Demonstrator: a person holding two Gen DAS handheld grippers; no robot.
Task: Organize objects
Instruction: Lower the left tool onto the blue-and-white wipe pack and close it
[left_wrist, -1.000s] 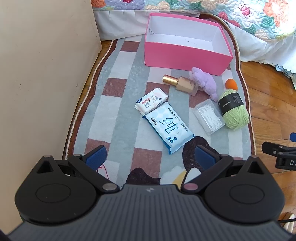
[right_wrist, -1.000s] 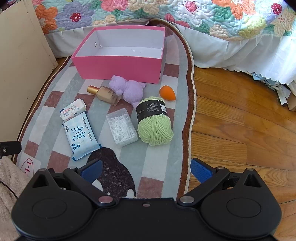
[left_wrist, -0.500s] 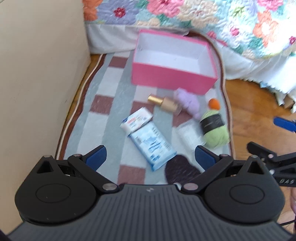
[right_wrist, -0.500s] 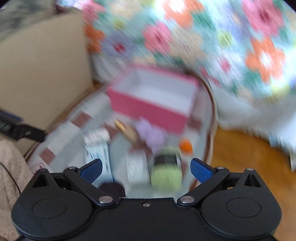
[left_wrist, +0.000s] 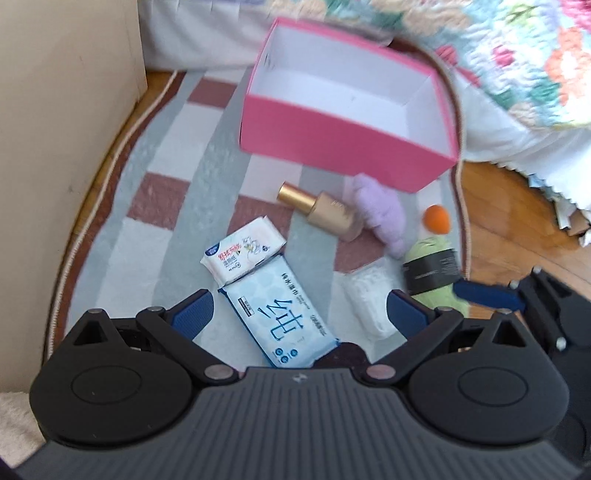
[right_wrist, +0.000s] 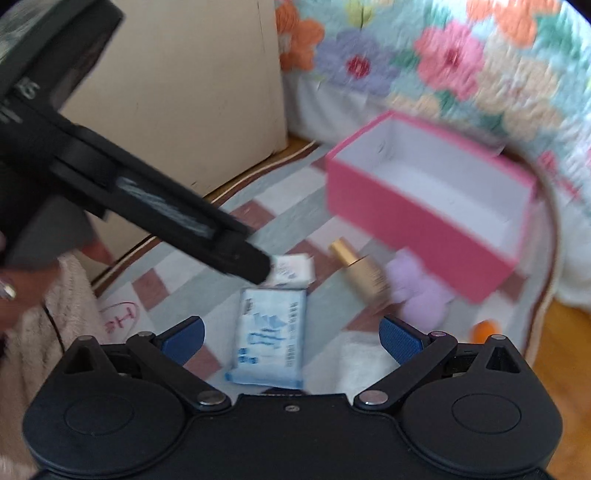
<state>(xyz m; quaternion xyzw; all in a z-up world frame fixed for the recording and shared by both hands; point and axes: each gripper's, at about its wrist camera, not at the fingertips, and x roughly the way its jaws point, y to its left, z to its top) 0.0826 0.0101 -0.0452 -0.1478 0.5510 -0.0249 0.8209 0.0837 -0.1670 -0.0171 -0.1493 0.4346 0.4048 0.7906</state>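
An empty pink box (left_wrist: 343, 136) stands at the far end of a checked rug (left_wrist: 162, 192). In front of it lie a gold bottle (left_wrist: 325, 210), a purple plush (left_wrist: 380, 214), an orange sponge (left_wrist: 436, 219), green yarn (left_wrist: 432, 266), a clear packet (left_wrist: 369, 295), a small white tissue pack (left_wrist: 243, 251) and a blue wipes pack (left_wrist: 280, 317). My left gripper (left_wrist: 299, 314) is open above the blue pack. My right gripper (right_wrist: 291, 334) is open over the same blue wipes pack (right_wrist: 269, 339); the pink box (right_wrist: 424, 206) lies beyond. The left gripper's body (right_wrist: 110, 177) crosses the right wrist view.
A beige cabinet (left_wrist: 55, 110) stands along the rug's left edge. A bed with a floral quilt (right_wrist: 443, 62) and white skirt runs behind the box. Bare wood floor (left_wrist: 517, 221) lies to the right of the rug.
Both grippers have swung and come closer to the rug's items. The right gripper has moved left, next to the left one. Both stay open and empty.
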